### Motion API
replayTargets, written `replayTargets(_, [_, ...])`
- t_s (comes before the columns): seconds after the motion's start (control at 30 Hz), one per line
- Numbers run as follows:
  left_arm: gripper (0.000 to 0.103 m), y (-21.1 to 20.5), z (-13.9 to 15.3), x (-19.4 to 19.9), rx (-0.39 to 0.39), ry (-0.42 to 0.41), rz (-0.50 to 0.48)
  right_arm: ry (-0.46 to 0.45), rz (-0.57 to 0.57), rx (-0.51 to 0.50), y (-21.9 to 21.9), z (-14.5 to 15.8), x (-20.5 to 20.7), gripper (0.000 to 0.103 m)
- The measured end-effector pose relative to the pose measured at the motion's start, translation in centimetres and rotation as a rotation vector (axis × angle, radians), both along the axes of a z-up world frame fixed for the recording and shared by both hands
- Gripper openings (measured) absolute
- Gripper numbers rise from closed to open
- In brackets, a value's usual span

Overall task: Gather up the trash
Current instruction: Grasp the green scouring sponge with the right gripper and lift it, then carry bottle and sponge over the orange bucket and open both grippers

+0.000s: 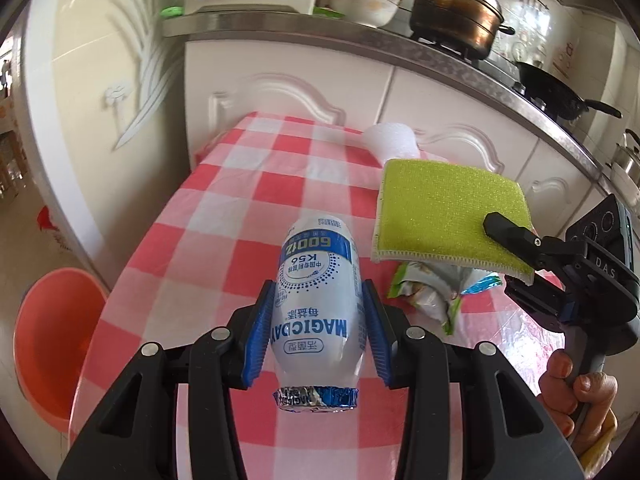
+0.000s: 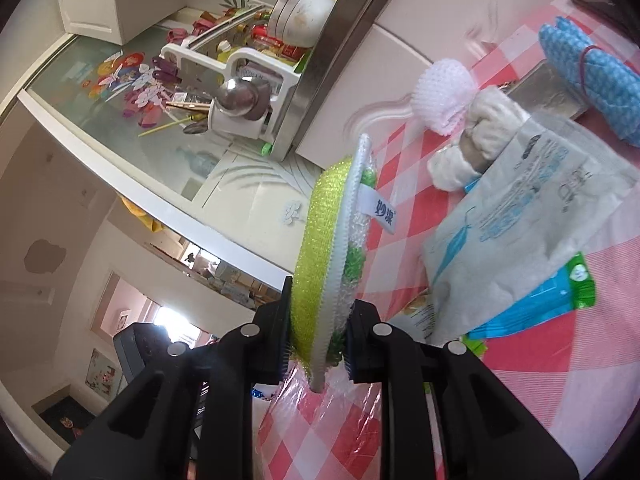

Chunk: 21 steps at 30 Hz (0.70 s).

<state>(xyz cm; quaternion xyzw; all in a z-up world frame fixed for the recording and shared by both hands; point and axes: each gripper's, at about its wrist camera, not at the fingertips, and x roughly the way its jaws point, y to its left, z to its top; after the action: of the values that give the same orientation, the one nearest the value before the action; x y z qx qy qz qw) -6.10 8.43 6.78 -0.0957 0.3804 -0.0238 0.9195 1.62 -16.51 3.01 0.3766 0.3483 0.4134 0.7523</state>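
Note:
My left gripper [image 1: 318, 322] is shut on a small white drink bottle [image 1: 316, 300] with blue print and a foil cap, held above the red-checked table [image 1: 224, 208]. My right gripper [image 2: 316, 344] is shut on a green scouring sponge [image 2: 324, 272]; it also shows in the left wrist view [image 1: 444, 204], lifted above the table at the right. A crumpled snack wrapper [image 1: 436, 292] lies under the sponge. A white plastic bag with blue print [image 2: 516, 232] lies on the table beside the sponge.
An orange basin [image 1: 52, 344] stands on the floor left of the table. White cabinets [image 1: 304, 80] with a steel counter carrying pots are behind. A pink-white scrubber [image 2: 448, 92], a rolled cloth [image 2: 480, 128] and a blue glove [image 2: 592, 76] lie at the table's far side.

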Motion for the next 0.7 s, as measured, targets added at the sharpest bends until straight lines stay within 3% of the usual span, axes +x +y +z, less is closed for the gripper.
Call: replayTargets(0.7, [0.044, 13.0, -0.4, -5.8, -0.045, -0.038, 0.213, -0.13, 0.164, -0.226, 10.5, 2.6, -3.8, 0.022])
